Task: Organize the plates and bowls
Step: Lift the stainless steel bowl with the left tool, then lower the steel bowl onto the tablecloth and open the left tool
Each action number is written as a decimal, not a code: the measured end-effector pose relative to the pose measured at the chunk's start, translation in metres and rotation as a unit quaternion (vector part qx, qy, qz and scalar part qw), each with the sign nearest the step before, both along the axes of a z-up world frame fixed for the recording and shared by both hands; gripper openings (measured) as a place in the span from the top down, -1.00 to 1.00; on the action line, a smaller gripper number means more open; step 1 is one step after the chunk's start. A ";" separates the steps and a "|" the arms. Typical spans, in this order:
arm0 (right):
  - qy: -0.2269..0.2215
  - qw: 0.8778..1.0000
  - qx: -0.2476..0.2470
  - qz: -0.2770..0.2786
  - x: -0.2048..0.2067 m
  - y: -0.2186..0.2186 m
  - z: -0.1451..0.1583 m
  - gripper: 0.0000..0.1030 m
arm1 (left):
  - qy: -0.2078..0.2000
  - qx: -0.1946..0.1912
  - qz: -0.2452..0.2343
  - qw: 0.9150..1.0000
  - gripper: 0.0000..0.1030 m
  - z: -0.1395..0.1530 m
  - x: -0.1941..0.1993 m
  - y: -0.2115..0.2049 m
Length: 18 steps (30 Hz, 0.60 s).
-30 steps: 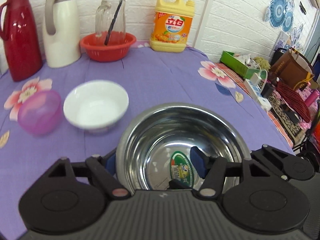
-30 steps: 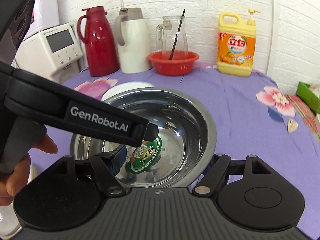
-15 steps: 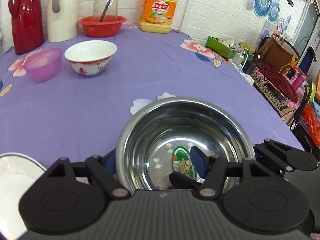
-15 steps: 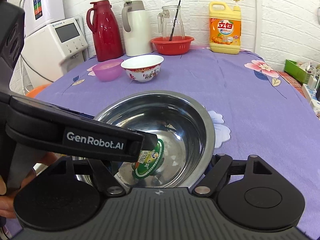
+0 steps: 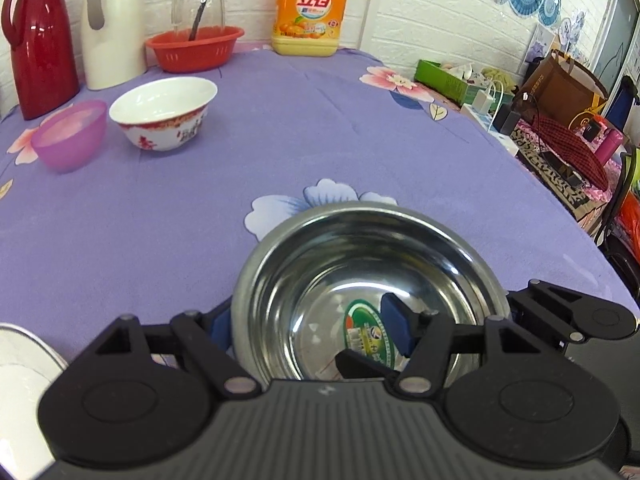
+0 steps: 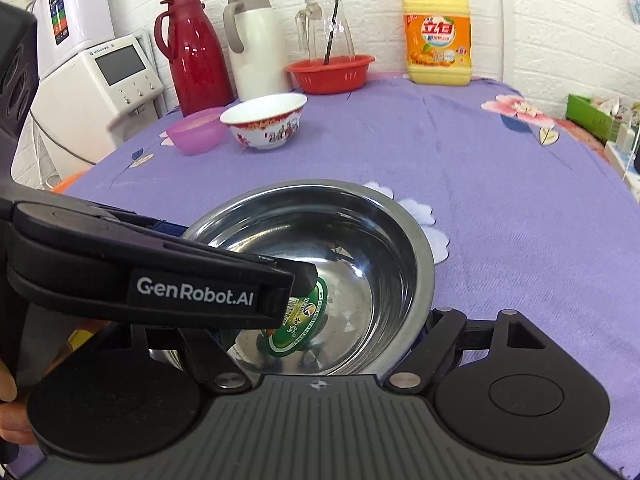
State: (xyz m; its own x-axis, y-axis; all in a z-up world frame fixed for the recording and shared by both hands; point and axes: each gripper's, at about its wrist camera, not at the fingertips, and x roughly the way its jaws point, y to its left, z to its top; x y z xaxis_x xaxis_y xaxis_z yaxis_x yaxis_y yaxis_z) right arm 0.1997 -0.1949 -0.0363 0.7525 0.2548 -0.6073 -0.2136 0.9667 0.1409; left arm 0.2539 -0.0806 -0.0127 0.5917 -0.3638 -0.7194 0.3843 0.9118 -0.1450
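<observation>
Gripping the near-left rim of the steel bowl (image 5: 360, 280), the left hand-held gripper (image 5: 308, 328) has one finger inside the basin and one outside. The right hand-held gripper (image 6: 320, 344) straddles the bowl's right rim; whether it clamps cannot be told. The bowl sits low over the purple bench (image 5: 160, 220), contact uncertain. Judged progress: early. A white patterned bowl (image 5: 164, 114) and pink bowl (image 5: 68, 134) stand unstacked, well apart from it, and a white dish edge (image 5: 20, 380) lies near-left.
</observation>
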 end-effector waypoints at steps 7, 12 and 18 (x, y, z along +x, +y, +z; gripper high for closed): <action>0.001 0.999 0.051 0.000 -0.006 -0.014 0.006 -1.00 | 0.014 -0.028 0.002 1.000 -0.38 0.004 0.002 0.004; -0.019 0.998 0.061 -0.022 -0.023 -0.027 0.015 -1.00 | 0.006 -0.041 0.012 0.999 -0.42 0.014 -0.005 0.012; -0.021 0.997 0.065 -0.044 -0.033 -0.037 0.015 -1.00 | -0.013 -0.044 0.020 0.999 -0.42 0.025 -0.018 0.021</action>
